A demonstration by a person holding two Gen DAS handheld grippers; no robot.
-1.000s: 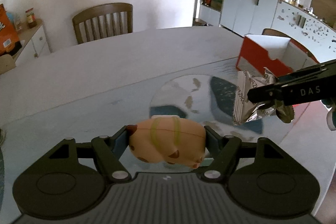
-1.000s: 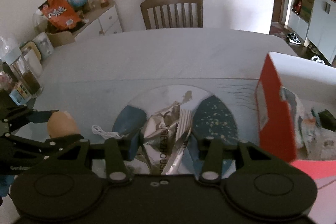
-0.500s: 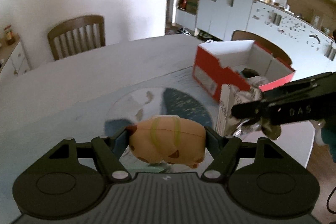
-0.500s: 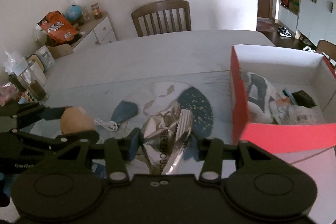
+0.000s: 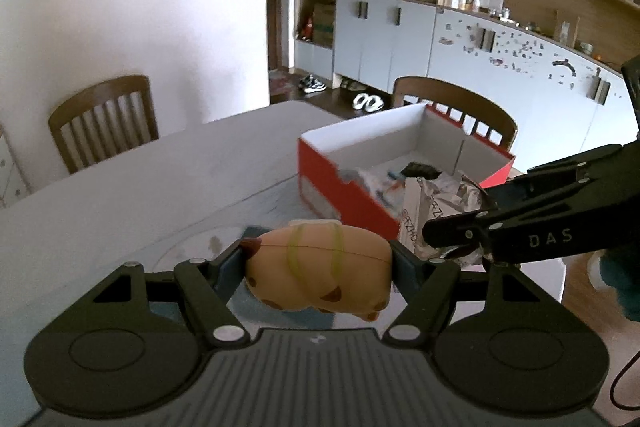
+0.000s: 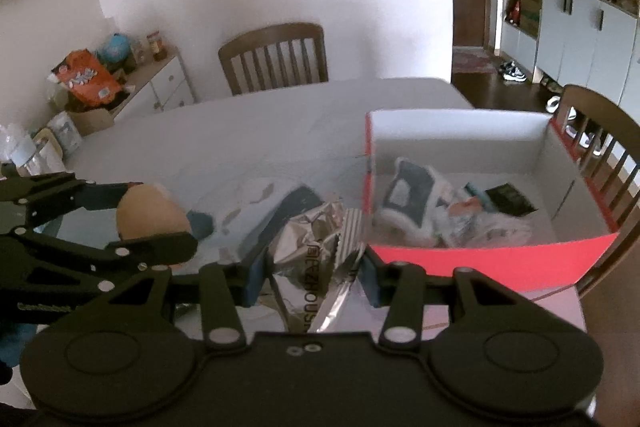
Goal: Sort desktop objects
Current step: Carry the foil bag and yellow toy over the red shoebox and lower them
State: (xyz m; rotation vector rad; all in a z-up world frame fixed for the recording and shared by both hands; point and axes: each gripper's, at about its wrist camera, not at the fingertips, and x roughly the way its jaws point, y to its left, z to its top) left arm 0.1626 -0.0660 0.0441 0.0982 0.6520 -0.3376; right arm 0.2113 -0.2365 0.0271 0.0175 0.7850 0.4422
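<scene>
Gripping toy (image 5: pixel 318 267) and foil packet (image 6: pixel 316 259)

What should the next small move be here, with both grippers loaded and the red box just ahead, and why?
Probably carry the right gripper forward over the red box and release there. It is shut on the foil packet, just short of the box's near wall, and the open box already holds sorted items. The left gripper, holding the tan toy, could follow.

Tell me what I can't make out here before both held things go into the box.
- Box contents: right wrist view, blurred by motion; only a dark packet reads.
- Box floor, left wrist view: near red wall and foil bag hide it.
- Squishy toy underside: left gripper body covers it.
- Foil bag print: crumpled, partly hidden by right gripper.
</scene>
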